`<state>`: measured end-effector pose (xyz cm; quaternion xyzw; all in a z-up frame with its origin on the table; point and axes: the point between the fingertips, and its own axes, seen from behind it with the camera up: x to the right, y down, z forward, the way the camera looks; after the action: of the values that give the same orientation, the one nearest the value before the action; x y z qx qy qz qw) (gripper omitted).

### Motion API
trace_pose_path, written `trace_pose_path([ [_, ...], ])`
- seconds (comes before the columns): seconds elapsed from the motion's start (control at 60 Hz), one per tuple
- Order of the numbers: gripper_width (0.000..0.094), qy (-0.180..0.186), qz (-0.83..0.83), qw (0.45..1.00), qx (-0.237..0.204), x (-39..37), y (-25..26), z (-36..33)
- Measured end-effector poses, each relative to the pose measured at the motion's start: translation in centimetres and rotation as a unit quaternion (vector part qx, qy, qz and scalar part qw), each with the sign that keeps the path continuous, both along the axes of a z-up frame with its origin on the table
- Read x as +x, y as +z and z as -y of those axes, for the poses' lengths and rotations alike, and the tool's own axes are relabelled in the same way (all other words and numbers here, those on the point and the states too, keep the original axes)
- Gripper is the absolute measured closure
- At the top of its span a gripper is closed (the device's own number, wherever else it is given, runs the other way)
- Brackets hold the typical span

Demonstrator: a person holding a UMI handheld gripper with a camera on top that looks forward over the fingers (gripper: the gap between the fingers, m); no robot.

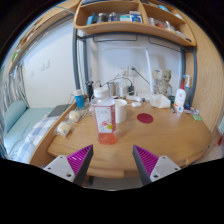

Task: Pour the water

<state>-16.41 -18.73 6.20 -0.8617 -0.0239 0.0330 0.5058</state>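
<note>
Bottle (104, 119), clear with pink liquid and a white cap, stands upright on the wooden surface (150, 135), beyond the gripper (112, 160) and slightly left of its midline. Fingers spread wide, holding nothing. A white cup (121, 110) sits just behind-right of the bottle. A red disc (145, 118) lies further right. Approach path looks unobstructed; cup proximity is the likely risk.

Bottle (104, 118) stands on desk (150, 135), seemingly before a cup (120, 110).
</note>
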Motion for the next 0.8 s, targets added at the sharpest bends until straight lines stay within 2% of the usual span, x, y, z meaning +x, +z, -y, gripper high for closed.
trace_pose_path([
  [0.083,0.0114,0.014,-0.002,1.000,0.022,-2.0,-0.8,-2.6],
  [0.117,0.0111,0.019,-0.010,0.999,0.025,-2.5,0.5,-2.9],
  [0.4,0.0111,0.009,-0.011,0.998,0.064,-3.6,1.5,-10.0],
  [0.567,0.0115,-0.011,-0.004,0.997,0.080,-2.7,2.0,-12.4],
  [0.683,0.0193,-0.028,-0.017,0.994,0.105,-2.4,2.5,-13.5],
  [0.75,0.0299,-0.030,-0.022,0.993,0.110,-2.7,2.4,-13.9],
  [0.8,0.0310,-0.026,-0.011,0.993,0.116,-2.6,2.5,-13.9],
])
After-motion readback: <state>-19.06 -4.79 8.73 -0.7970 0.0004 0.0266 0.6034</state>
